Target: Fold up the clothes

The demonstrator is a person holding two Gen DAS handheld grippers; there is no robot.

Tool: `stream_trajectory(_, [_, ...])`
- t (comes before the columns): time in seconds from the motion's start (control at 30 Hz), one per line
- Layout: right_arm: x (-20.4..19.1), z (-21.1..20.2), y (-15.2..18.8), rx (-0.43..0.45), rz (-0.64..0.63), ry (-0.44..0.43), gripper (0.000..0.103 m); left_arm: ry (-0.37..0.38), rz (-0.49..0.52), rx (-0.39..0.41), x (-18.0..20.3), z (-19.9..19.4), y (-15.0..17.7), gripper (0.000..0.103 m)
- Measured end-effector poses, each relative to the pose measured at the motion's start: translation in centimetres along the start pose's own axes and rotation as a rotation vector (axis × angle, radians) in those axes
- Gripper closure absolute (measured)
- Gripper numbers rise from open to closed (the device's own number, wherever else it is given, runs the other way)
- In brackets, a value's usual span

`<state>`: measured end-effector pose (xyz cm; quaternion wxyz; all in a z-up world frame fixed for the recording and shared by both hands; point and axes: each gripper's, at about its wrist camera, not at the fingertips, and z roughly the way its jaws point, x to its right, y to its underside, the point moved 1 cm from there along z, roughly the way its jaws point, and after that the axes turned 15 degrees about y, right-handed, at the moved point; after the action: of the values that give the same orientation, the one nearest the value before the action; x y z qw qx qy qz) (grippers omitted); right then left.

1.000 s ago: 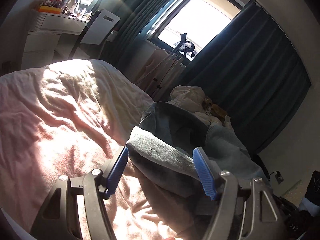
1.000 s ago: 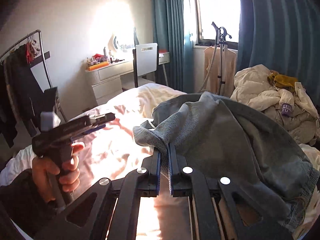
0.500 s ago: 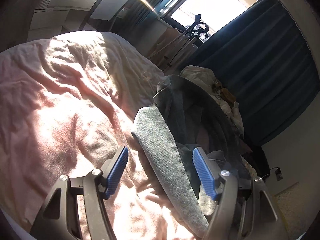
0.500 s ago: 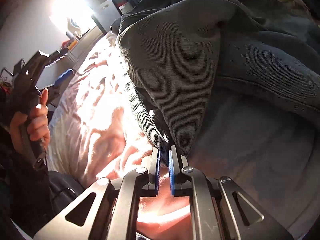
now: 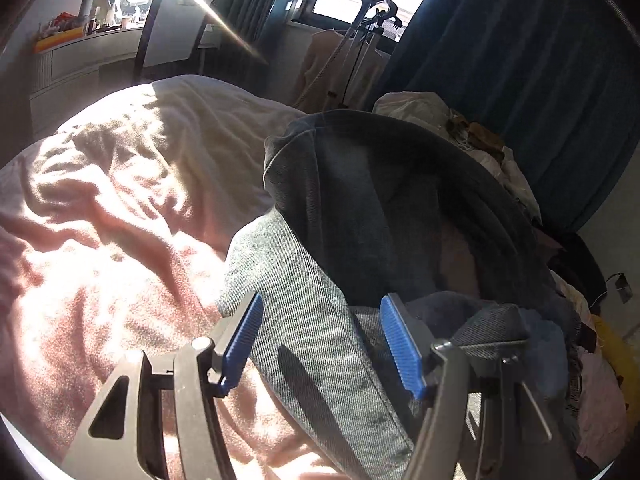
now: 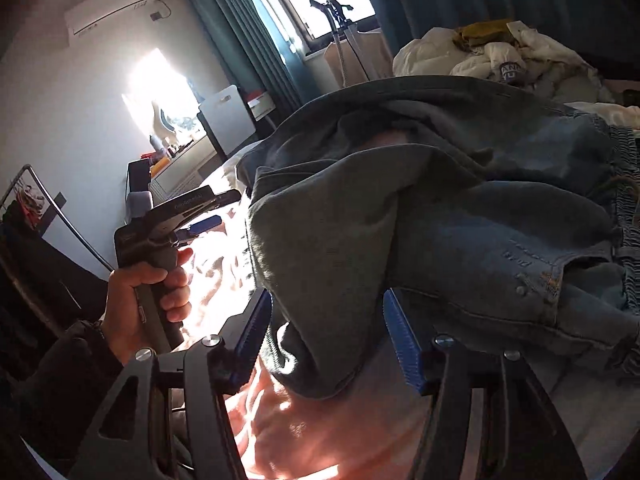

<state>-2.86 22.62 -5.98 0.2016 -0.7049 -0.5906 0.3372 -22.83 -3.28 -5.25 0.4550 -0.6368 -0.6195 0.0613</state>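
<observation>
Risk first: the folded-over leg of the jeans (image 6: 420,208) sits humped and loose on the pink blanket (image 5: 100,248), not flat. If it is let go here, the top layer likely slumps toward 6 o'clock and the fold skews. Hem edges look misaligned too; the lighter inside-out part (image 5: 312,340) sticks out at 7 o'clock in the left wrist view. A pad could also snag the cloth on pulling away and drag the fold open.

Right gripper (image 6: 328,344): jaws opening, about half wide, with a drooping flap of denim between the blue pads; the pads no longer pinch it, though the cloth may brush them.

Left gripper (image 5: 324,344): jaws closing a little, roughly half wide, straddling the grey denim strip; no squeeze visible. The person's hand (image 6: 148,304) holds its handle at 9 o'clock in the right wrist view.

The laundry pile (image 6: 500,56) sits at 1 o'clock, well apart.
</observation>
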Motion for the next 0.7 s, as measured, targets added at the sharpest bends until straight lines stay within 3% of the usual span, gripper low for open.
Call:
stream_trajectory(0.1, [1.8,1.9,-0.1,-0.017,0.017,0.019,0.044,-0.062,-0.020,-0.037,-1.2,2.1,0.1,0.060])
stream_trajectory(0.17, [3.0,2.9,-0.3,-0.012,0.027,0.046,0.044,-0.084,-0.047,-0.043,-2.3,2.7,0.5,0.090])
stream_trajectory(0.2, [3.5,3.3,-0.5,-0.006,0.033,0.057,0.044,-0.098,-0.054,-0.037,-2.6,2.7,0.5,0.092])
stream_trajectory(0.37, [4.3,4.2,-1.6,0.020,0.056,0.083,0.044,-0.094,-0.071,0.094,-2.4,-0.8,-0.6,0.096])
stream_trajectory(0.5, [3.9,4.5,-1.6,0.027,0.035,0.111,0.046,-0.063,-0.126,0.226,-2.3,-5.8,-1.4,0.096])
stream_trajectory(0.7, [2.6,4.0,-1.1,0.030,0.035,0.135,0.046,-0.043,-0.128,0.380,-2.1,-13.2,-0.7,0.096])
